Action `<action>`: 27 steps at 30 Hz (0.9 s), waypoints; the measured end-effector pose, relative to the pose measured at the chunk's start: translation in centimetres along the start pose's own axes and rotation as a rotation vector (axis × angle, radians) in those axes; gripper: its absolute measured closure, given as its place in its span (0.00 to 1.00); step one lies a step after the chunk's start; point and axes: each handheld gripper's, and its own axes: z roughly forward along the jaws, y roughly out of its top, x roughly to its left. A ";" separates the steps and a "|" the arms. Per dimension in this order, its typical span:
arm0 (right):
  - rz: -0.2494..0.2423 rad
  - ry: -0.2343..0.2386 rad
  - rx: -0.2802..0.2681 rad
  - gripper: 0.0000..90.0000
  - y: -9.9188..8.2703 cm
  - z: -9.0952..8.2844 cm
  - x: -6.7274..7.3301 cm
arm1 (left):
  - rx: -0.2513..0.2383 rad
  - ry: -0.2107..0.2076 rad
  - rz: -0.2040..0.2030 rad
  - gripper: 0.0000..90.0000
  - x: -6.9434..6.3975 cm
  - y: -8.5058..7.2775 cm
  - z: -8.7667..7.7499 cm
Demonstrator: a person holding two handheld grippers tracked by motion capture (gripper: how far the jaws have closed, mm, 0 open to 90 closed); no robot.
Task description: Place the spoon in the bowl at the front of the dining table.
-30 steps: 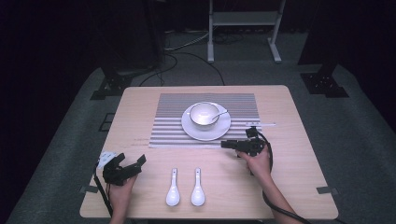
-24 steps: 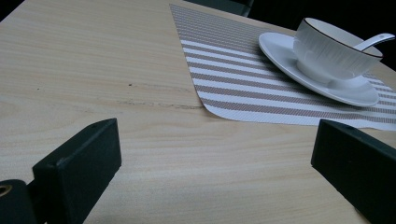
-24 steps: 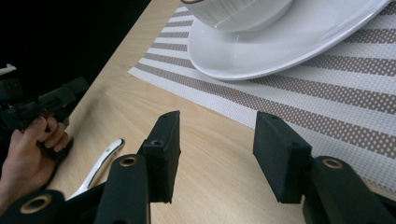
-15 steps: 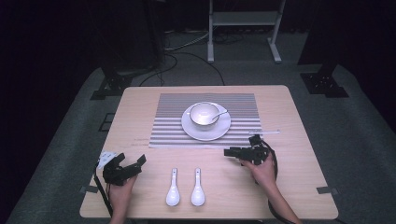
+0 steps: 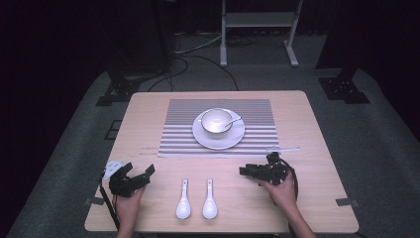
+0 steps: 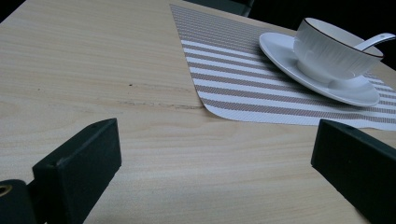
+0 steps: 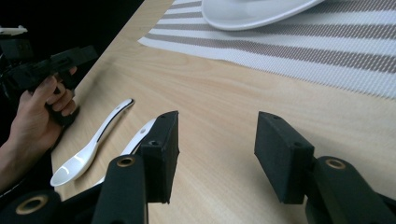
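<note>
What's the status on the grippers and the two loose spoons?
Right gripper open, empty, pointing at the nearer spoon. Left gripper open, empty. Both spoons flat on the table, second spoon alongside. Nothing in the way.

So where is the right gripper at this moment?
In the high view the right gripper sits low over the table's near right part, beside the two white spoons.

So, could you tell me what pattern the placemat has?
The placemat has grey-brown and white stripes, clearest in the left gripper view.
</note>
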 end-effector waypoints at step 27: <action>-0.018 0.023 -0.022 0.52 -3.7 -1.8 1.5 | -0.002 0.001 0.002 0.00 0.0 0.0 0.0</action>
